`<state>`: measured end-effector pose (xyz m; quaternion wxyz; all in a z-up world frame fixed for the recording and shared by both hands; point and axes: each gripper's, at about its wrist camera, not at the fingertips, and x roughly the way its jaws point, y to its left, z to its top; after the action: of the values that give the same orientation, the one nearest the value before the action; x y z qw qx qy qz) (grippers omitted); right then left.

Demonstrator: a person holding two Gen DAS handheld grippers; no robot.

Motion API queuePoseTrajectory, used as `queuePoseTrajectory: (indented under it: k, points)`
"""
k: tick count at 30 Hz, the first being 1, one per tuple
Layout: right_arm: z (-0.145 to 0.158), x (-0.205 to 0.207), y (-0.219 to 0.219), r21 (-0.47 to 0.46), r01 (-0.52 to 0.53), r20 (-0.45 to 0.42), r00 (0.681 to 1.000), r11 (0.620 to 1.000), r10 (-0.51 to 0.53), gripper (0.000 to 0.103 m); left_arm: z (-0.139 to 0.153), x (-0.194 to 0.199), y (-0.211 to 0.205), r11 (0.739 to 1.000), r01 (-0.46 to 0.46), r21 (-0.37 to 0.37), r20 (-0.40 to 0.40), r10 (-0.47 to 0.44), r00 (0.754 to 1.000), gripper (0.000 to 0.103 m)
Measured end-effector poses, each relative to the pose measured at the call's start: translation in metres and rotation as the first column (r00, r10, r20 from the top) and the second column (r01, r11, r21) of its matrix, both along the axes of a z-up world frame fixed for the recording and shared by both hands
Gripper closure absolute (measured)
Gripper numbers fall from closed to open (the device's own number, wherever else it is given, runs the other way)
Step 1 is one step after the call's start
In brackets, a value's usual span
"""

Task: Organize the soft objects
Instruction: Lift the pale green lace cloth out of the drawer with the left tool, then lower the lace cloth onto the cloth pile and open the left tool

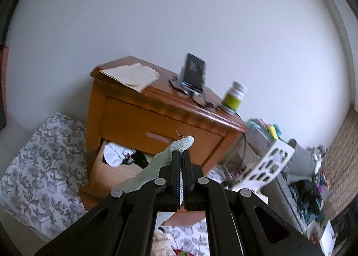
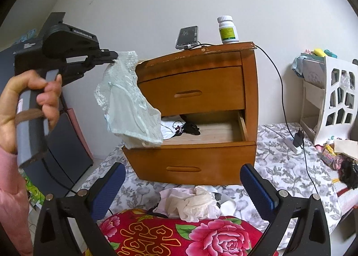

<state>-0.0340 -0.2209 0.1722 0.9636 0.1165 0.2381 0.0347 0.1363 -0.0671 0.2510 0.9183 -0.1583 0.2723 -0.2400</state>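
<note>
A pale mint lace garment [image 2: 129, 101] is clamped at its top edge in the left gripper [image 2: 115, 56], gripped by a hand [image 2: 29, 108]. It hangs limp and crumpled, sheer, with scalloped trim, in front of the nightstand [image 2: 201, 81], beside its open drawer [image 2: 214, 133]. The right gripper [image 2: 183, 186] is seen with jaws wide apart and empty, above a heap of cream cloth [image 2: 192, 202].

No text can be read; the pill bottle [image 2: 227, 29] label and phone [image 2: 187, 37] screen are too blurred.
</note>
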Motion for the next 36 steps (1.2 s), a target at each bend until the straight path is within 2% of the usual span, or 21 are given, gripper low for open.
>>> queuePoseTrajectory:
  k: [6,15,28,36]
  points:
    - [0.000,-0.001,0.001,-0.001,-0.001,0.001,1.000,1.000,0.001,0.000,-0.019,-0.017,-0.021,0.993,0.102,0.059,-0.033,-0.100,0.994,0.102]
    - [-0.005,0.000,-0.002,0.005,0.006,-0.015,1.000,1.000,-0.006,0.000,-0.061,-0.020,-0.045,0.973,0.188,0.136,-0.121,-0.172,0.978,0.102]
    - [-0.017,0.010,-0.004,0.007,0.002,-0.051,0.999,1.000,-0.001,0.000,-0.135,0.002,-0.063,0.944,0.234,0.233,-0.286,-0.164,0.944,0.102]
    - [-0.025,0.015,-0.007,0.008,0.004,-0.076,0.997,1.000,-0.003,0.000,-0.182,0.016,-0.074,0.920,0.266,0.288,-0.377,-0.146,0.915,0.102]
